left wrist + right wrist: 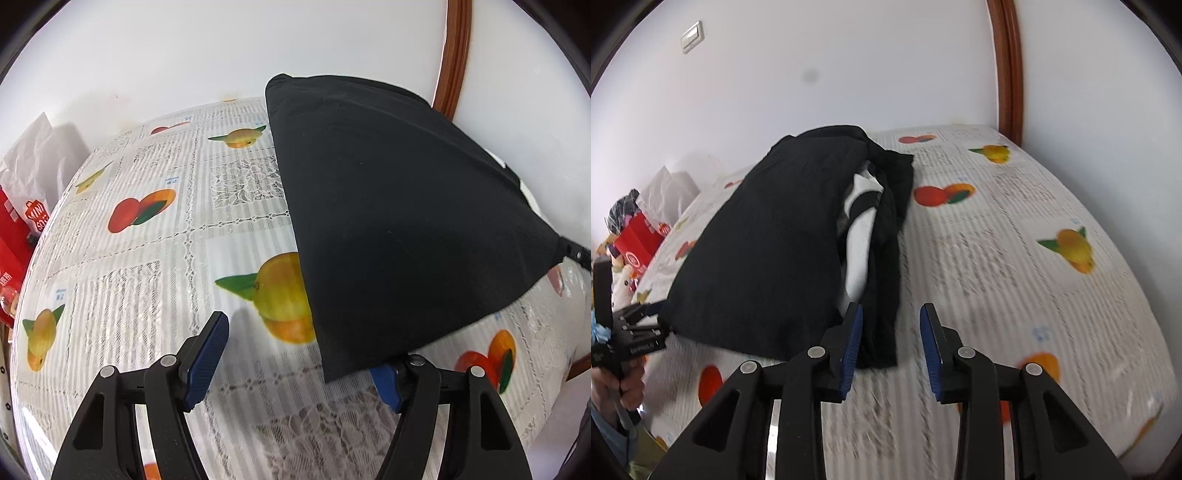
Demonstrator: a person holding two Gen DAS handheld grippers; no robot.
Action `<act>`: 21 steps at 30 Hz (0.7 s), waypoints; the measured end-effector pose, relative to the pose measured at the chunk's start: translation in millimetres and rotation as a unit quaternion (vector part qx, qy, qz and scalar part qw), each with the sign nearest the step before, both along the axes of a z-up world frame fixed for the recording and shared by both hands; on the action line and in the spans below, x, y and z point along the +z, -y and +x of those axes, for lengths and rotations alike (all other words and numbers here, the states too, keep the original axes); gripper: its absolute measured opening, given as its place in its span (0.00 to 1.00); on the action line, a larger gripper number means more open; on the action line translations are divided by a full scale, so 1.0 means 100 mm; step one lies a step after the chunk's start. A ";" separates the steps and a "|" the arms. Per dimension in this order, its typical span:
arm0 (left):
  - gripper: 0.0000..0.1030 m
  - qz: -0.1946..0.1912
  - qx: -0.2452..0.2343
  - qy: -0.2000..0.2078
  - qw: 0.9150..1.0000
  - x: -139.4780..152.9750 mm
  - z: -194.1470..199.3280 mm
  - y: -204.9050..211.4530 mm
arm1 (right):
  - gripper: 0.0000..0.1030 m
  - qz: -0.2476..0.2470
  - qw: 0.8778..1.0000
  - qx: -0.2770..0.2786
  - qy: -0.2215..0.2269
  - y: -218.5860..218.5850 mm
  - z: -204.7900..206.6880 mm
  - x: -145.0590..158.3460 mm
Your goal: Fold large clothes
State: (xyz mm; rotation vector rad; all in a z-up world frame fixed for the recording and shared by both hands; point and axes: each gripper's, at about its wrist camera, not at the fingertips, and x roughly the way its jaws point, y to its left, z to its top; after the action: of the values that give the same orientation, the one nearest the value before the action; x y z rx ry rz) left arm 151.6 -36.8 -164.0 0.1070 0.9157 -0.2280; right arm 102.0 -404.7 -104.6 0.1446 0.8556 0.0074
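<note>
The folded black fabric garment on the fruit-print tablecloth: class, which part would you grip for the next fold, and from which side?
Probably the near right corner of the folded black fabric garment, approached from the right by the right gripper. There the layers end in a thin flat edge on the fruit-print tablecloth, and the open jaws could slip around it.

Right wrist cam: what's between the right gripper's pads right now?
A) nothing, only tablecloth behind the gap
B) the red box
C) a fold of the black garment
A: the right gripper stands open, only the tablecloth behind its gap; the black garment lies left of it.
</note>
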 end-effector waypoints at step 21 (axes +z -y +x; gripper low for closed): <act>0.19 -0.048 -0.041 0.003 0.998 0.12 -0.20 -0.01 | 0.33 0.036 0.998 0.039 -0.028 -0.16 -0.18 -0.28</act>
State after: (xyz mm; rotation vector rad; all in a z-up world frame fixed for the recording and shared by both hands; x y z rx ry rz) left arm 132.1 -35.5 -151.5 0.0570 0.8929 -0.3478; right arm 83.7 -388.5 -132.6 0.1801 0.9173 0.1076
